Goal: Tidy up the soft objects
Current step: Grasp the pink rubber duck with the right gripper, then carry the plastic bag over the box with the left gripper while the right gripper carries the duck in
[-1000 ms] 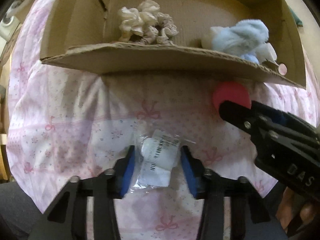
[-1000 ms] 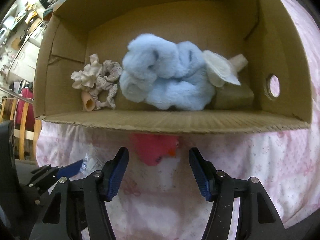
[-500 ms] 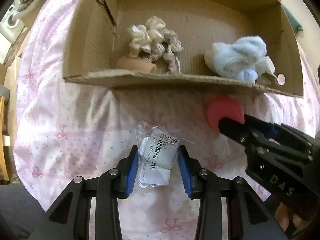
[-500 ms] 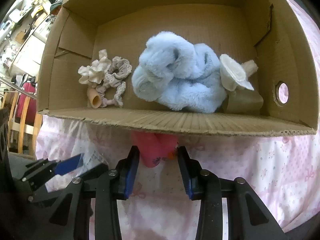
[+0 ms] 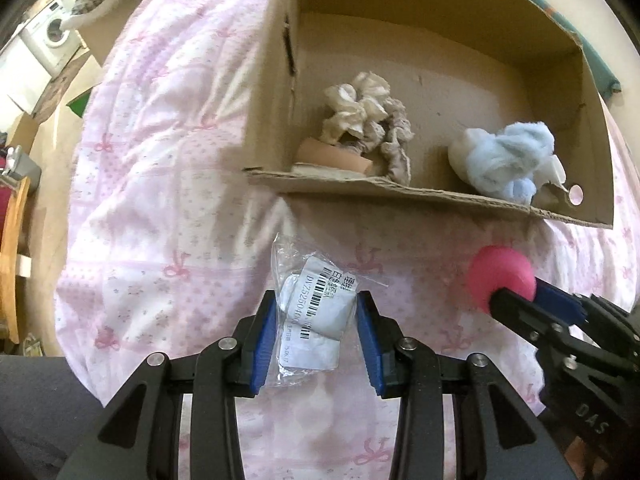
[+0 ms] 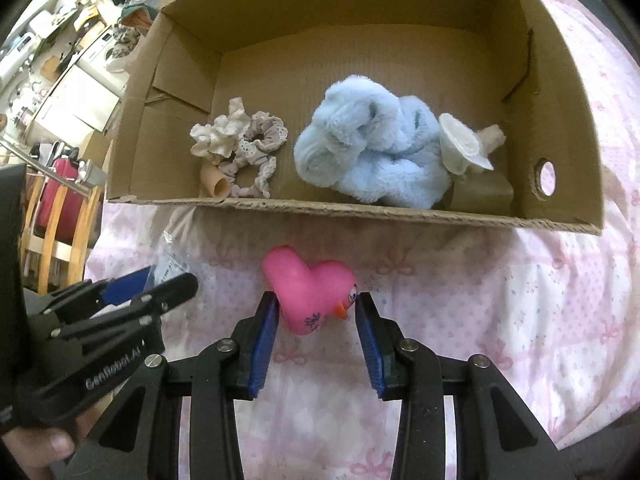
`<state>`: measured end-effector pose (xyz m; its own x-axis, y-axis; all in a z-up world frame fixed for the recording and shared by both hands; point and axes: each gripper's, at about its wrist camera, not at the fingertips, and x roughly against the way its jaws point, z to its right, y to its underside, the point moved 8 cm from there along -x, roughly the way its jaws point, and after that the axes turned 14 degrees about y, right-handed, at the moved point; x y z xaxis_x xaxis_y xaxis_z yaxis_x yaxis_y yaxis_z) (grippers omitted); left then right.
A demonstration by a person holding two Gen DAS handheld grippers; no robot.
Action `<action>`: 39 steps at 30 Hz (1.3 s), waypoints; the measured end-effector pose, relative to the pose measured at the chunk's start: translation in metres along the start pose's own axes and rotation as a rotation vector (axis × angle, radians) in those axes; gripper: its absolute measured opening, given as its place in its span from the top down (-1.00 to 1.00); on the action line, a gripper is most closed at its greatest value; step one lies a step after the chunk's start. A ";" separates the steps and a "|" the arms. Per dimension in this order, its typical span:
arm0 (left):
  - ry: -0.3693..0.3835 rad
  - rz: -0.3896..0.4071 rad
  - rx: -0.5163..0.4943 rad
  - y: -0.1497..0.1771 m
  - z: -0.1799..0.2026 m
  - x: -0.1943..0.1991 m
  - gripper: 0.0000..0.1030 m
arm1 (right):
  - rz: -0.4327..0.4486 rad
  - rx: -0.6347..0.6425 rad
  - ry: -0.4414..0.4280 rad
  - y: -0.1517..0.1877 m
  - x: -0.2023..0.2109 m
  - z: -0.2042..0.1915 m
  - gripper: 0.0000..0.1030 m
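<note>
My left gripper [image 5: 316, 320] is shut on a clear plastic packet [image 5: 316, 312] with a white soft item and a barcode label, held above the pink bedspread [image 5: 160, 220]. My right gripper [image 6: 316, 312] is shut on a pink rubber duck [image 6: 310, 292], also lifted off the bedspread; the duck [image 5: 502, 280] shows at the right of the left wrist view. Ahead lies an open cardboard box [image 6: 360, 210] holding beige scrunchies [image 6: 240, 148], a fluffy blue plush [image 6: 372, 156] and a white fabric flower [image 6: 464, 144].
The box's near wall [image 5: 400, 192] stands between both grippers and its floor. A small tan tube [image 6: 216, 182] lies by the scrunchies. Wooden chair rails [image 6: 52, 232] and household clutter are off the bed's left edge. A person's thumb [image 6: 56, 444] grips the left tool.
The right jaws closed on the pink duck and raised it. Both grippers rose with their loads, so more of the box floor now shows over its near wall.
</note>
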<state>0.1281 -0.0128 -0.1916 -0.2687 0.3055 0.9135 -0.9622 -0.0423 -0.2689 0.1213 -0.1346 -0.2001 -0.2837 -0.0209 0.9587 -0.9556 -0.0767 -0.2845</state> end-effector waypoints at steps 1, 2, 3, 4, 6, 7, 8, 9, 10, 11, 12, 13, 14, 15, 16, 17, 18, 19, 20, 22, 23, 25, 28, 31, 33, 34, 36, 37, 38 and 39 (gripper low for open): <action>-0.002 0.005 0.000 0.002 -0.001 0.002 0.32 | 0.002 -0.001 -0.001 -0.001 0.001 0.001 0.19; -0.004 0.014 -0.002 0.002 -0.001 0.006 0.32 | 0.006 -0.002 -0.001 -0.001 0.002 0.002 0.19; -0.005 0.020 -0.003 0.001 -0.009 0.008 0.32 | 0.010 -0.003 0.000 -0.001 0.003 0.004 0.19; -0.007 0.027 -0.004 0.002 -0.009 0.011 0.32 | 0.013 -0.004 0.000 -0.001 0.005 0.004 0.19; -0.010 0.047 -0.008 0.002 -0.011 0.020 0.32 | 0.021 -0.010 -0.002 0.002 0.010 0.007 0.19; -0.012 0.054 -0.010 0.002 -0.011 0.023 0.32 | 0.024 -0.014 -0.004 0.004 0.013 0.007 0.19; -0.015 0.064 -0.010 0.002 -0.012 0.029 0.32 | 0.027 -0.018 -0.006 0.006 0.014 0.010 0.19; -0.015 0.071 -0.009 0.002 -0.010 0.033 0.32 | 0.028 -0.021 -0.010 0.008 0.017 0.011 0.19; -0.014 0.077 -0.009 0.003 -0.010 0.037 0.32 | 0.029 -0.025 -0.013 0.010 0.020 0.012 0.19; -0.014 0.084 -0.008 0.003 -0.007 0.038 0.32 | 0.033 -0.027 -0.014 0.012 0.023 0.014 0.19; -0.013 0.095 -0.002 0.003 -0.007 0.043 0.32 | 0.039 -0.030 -0.018 0.014 0.027 0.015 0.19; -0.011 0.103 0.004 0.005 -0.006 0.048 0.32 | 0.045 -0.035 -0.024 0.016 0.031 0.018 0.19; -0.007 0.116 0.010 0.007 -0.006 0.052 0.32 | 0.055 -0.041 -0.031 0.016 0.035 0.020 0.19; -0.005 0.132 0.014 0.006 -0.007 0.060 0.32 | 0.066 -0.046 -0.034 0.017 0.040 0.023 0.19; 0.000 0.143 0.019 0.005 -0.008 0.066 0.32 | 0.080 -0.052 -0.035 0.016 0.045 0.024 0.19; 0.009 0.157 0.020 0.003 -0.002 0.072 0.32 | 0.098 -0.061 -0.039 0.014 0.052 0.026 0.19; 0.016 0.170 0.015 0.000 0.001 0.080 0.32 | 0.116 -0.067 -0.045 0.012 0.058 0.028 0.19; 0.017 0.177 0.012 -0.004 0.006 0.077 0.32 | 0.130 -0.070 -0.049 0.009 0.064 0.030 0.19; 0.020 0.197 0.005 -0.012 0.009 0.086 0.32 | 0.139 -0.071 -0.053 0.004 0.068 0.032 0.19; 0.020 0.233 -0.010 -0.024 0.013 0.097 0.32 | 0.167 -0.077 -0.064 -0.007 0.079 0.036 0.19; 0.021 0.260 -0.023 -0.035 0.017 0.106 0.32 | 0.188 -0.077 -0.062 -0.013 0.084 0.037 0.19; 0.026 0.286 -0.035 -0.050 0.024 0.114 0.32 | 0.218 -0.078 -0.059 -0.025 0.094 0.043 0.19; 0.032 0.325 -0.064 -0.072 0.030 0.127 0.32 | 0.248 -0.089 -0.063 -0.043 0.103 0.050 0.19; 0.010 0.366 -0.115 -0.090 0.037 0.136 0.32 | 0.281 -0.088 -0.061 -0.061 0.112 0.057 0.19; 0.008 0.368 -0.126 -0.101 0.040 0.134 0.32 | 0.297 -0.094 -0.058 -0.071 0.114 0.061 0.19; 0.010 0.364 -0.126 -0.105 0.041 0.133 0.32 | 0.304 -0.099 -0.058 -0.076 0.114 0.063 0.19; 0.016 0.351 -0.120 -0.112 0.041 0.126 0.32 | 0.312 -0.106 -0.056 -0.082 0.110 0.066 0.19; 0.017 0.346 -0.121 -0.116 0.042 0.122 0.32 | 0.311 -0.110 -0.056 -0.086 0.108 0.067 0.19; 0.014 0.345 -0.123 -0.118 0.043 0.118 0.32 | 0.309 -0.113 -0.055 -0.091 0.103 0.068 0.19; 0.010 0.343 -0.128 -0.121 0.042 0.112 0.32 | 0.308 -0.116 -0.053 -0.093 0.099 0.069 0.19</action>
<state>0.2124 -0.0136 -0.0437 -0.5742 0.3030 0.7606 -0.8026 -0.0252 -0.5959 0.1875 -0.1981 -0.0784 -0.5590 -0.0775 0.8256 -0.8292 0.0557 -0.5562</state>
